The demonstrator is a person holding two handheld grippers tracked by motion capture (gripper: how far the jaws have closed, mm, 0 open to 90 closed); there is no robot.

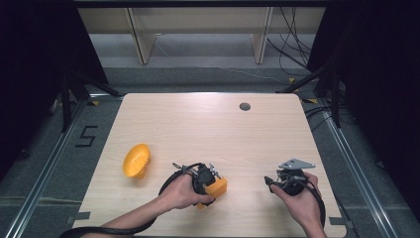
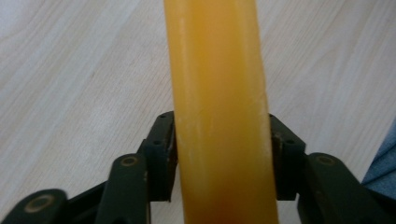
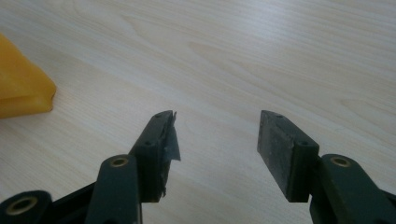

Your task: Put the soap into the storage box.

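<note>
— Near the front edge of the counter (image 1: 208, 124), what is the left tool (image 1: 213, 184) doing?

— It is gripping an orange block (image 1: 216, 187). The left gripper view is showing the block (image 2: 218, 112) as a smooth orange bar running straight up between the two black jaws, and both pads are pressing against its sides. So the tool is clamping the block, not just framing it.

— Is the block sitting on the wood?

— It is lying low at the counter, just in front of the person's left hand (image 1: 184, 192); whether it is resting on the wood or hanging a touch above it, I cannot tell.

— And the right tool (image 1: 270, 183)?

— It is standing wide, with nothing between its jaws. The right gripper view is showing bare wood in the gap, and a corner of the orange block (image 3: 21, 84) is peeking in at the far left. The right hand (image 1: 297, 198) is holding that tool well to the right of the block, apart from it.

— Anything else lying about?

— An orange bowl (image 1: 136, 159) is lying tipped on its side near the left edge of the counter, well apart from both tools.
</note>
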